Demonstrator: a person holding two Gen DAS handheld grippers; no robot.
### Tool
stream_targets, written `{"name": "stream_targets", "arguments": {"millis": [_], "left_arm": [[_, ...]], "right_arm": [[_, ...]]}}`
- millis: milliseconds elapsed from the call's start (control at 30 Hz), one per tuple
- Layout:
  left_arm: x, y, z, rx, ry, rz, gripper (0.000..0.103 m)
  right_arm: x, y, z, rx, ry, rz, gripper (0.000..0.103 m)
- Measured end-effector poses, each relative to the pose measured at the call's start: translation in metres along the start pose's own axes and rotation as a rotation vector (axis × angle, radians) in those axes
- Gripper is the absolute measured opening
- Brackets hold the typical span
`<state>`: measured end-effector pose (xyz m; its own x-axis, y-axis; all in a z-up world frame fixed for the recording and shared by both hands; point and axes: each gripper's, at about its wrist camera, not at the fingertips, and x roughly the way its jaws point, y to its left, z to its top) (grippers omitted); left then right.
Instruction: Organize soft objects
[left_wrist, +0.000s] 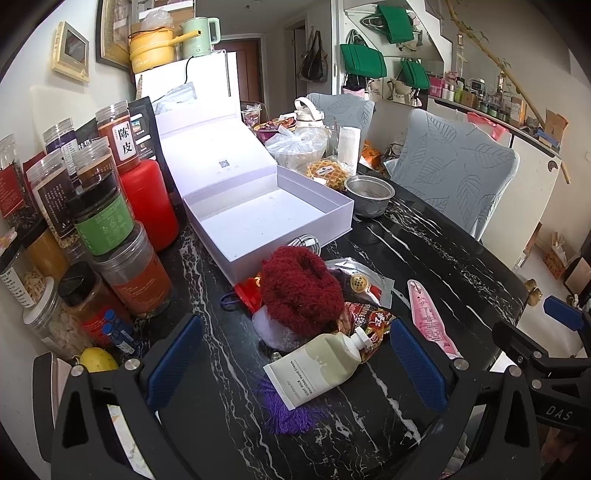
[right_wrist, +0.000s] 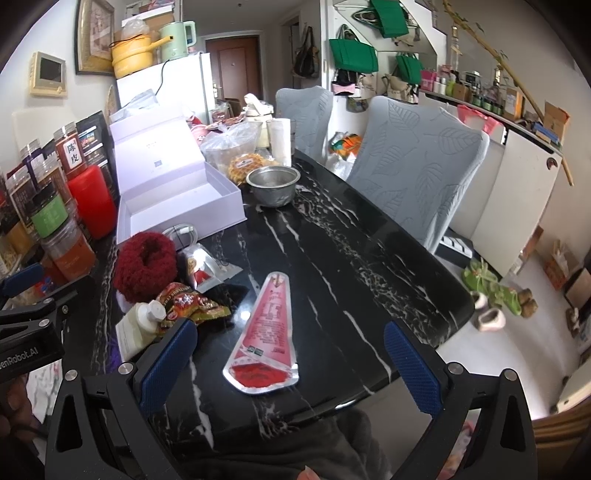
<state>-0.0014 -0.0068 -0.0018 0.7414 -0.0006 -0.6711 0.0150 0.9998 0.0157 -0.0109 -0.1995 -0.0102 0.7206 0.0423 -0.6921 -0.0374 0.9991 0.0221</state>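
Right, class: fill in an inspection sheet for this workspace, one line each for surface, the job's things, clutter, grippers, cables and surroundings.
Surface: black marble table, crowded at its left side.
Job's things: red fuzzy item on a pile of packets; pale cream tube in front of it; pink pouch lying apart; white box open, nothing seen inside.
Clutter: jars, metal bowl, bagged food behind.
Grippers: left gripper open around the cream tube, not gripping; right gripper open around the pink pouch.
Cables: white cable coiled by the box.
Surroundings: two grey chairs, green bags on the wall.
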Motion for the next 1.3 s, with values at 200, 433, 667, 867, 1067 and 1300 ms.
{"name": "stream_targets", "arguments": {"millis": [200, 433, 667, 867, 1067, 1300], "left_arm": [[0.0002, 0.0002, 0.0002, -0.001, 0.001, 0.000, 0.103], [0.0004, 0.0002, -0.0001, -0.002, 0.007, 0.002, 0.103], [0.0003, 0.0001, -0.0004, -0.001, 0.007, 0.002, 0.103], [0.0004, 0.0001, 0.0000, -0.001, 0.007, 0.002, 0.103], [-0.0006, -0.0012, -0.0001, -0.004, 0.006, 0.000, 0.103], [-0.0026, -0.0027, -0.0001, -0.006, 0.004, -0.001, 0.103]], "right_arm": [[-0.0004, -0.0009, -0.0009, 0.001, 0.001, 0.001, 0.103], [-0.0004, -0.0017, -0.0023, 0.001, 0.003, 0.002, 0.103], [-0.0005, -0.0021, -0.0046, -0.001, 0.003, 0.001, 0.103], [-0.0002, -0.0021, -0.0039, 0.001, 0.005, 0.001, 0.103], [0.0006, -0.0029, -0.0045, 0.003, 0.005, 0.004, 0.103], [-0.0002, -0.0029, -0.0065, 0.001, 0.003, 0.010, 0.103]]}}
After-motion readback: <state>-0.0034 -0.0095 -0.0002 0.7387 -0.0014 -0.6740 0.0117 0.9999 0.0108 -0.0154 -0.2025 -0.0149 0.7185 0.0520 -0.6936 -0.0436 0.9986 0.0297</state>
